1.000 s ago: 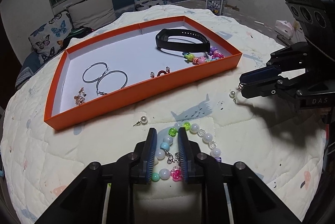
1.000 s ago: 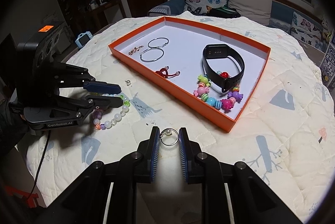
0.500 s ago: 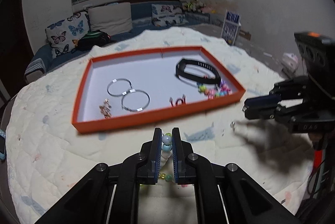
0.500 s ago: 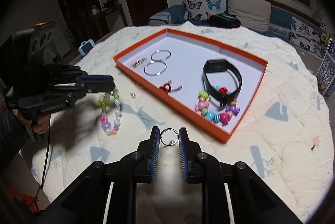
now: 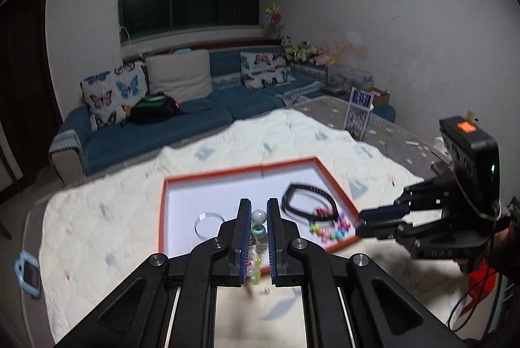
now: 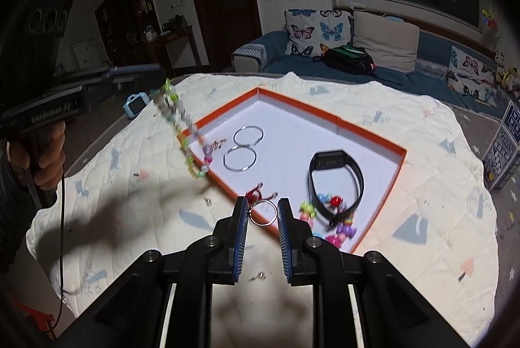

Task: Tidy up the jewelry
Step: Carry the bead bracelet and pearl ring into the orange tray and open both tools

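Observation:
My left gripper (image 5: 259,211) is shut on a pastel bead bracelet (image 5: 259,229), lifted high above the quilt; in the right wrist view the bracelet (image 6: 182,127) dangles from it by the near left rim of the orange tray (image 6: 373,141). My right gripper (image 6: 262,209) is shut on a thin silver ring (image 6: 264,213), held over the tray's near edge. The tray holds two hoop earrings (image 6: 240,159), a black band (image 6: 334,177), a colourful bead bracelet (image 6: 338,224), a red piece (image 6: 255,193) and a small gold piece (image 6: 217,144).
Two small earrings lie on the quilt, one (image 6: 208,202) just outside the tray and one (image 6: 260,275) under my right gripper. A blue toy camera (image 6: 136,104) sits at the bed's left edge. A sofa (image 6: 357,61) stands beyond the bed.
My left gripper closed on the bead bracelet and lifted it off the quilt, now high and swinging. My right gripper rose with the ring and moved toward the tray.

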The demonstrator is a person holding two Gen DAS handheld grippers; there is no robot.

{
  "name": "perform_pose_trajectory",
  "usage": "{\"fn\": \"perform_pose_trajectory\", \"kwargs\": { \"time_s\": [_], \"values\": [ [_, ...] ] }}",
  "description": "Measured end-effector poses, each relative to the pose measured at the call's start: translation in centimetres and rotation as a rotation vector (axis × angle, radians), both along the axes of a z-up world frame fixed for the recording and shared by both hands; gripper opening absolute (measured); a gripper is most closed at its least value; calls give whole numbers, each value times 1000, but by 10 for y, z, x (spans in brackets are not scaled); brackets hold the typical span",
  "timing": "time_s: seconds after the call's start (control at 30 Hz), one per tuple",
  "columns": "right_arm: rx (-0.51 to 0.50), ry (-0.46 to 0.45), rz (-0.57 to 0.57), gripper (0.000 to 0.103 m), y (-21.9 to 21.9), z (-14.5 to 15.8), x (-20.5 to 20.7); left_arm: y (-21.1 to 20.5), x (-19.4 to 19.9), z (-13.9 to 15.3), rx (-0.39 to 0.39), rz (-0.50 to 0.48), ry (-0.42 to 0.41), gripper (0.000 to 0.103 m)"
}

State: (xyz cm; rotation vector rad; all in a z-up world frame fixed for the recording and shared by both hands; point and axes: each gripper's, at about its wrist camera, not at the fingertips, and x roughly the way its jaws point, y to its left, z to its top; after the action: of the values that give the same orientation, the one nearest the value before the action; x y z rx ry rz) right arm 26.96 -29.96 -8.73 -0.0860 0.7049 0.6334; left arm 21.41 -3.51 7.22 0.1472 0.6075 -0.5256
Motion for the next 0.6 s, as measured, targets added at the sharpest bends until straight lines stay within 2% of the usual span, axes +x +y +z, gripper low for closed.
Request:
{"fn": "perform_pose_trajectory", "kwargs": {
  "time_s": [0.1, 0.3, 0.43, 0.6],
  "values": [
    [-1, -3, -4, 21, 1, 1, 9, -4, 13, 11, 5, 1, -15, 9],
    [0, 3, -15, 21, 5, -3, 25, -12, 46, 12, 24, 19, -4, 9],
    [-3, 27, -28, 21, 10, -12, 37, -14, 64, 0, 30, 29, 26, 9],
    [-2, 71, -46, 21, 15, -24, 50, -13, 84, -28, 40, 46, 86, 9]
  ]
}}
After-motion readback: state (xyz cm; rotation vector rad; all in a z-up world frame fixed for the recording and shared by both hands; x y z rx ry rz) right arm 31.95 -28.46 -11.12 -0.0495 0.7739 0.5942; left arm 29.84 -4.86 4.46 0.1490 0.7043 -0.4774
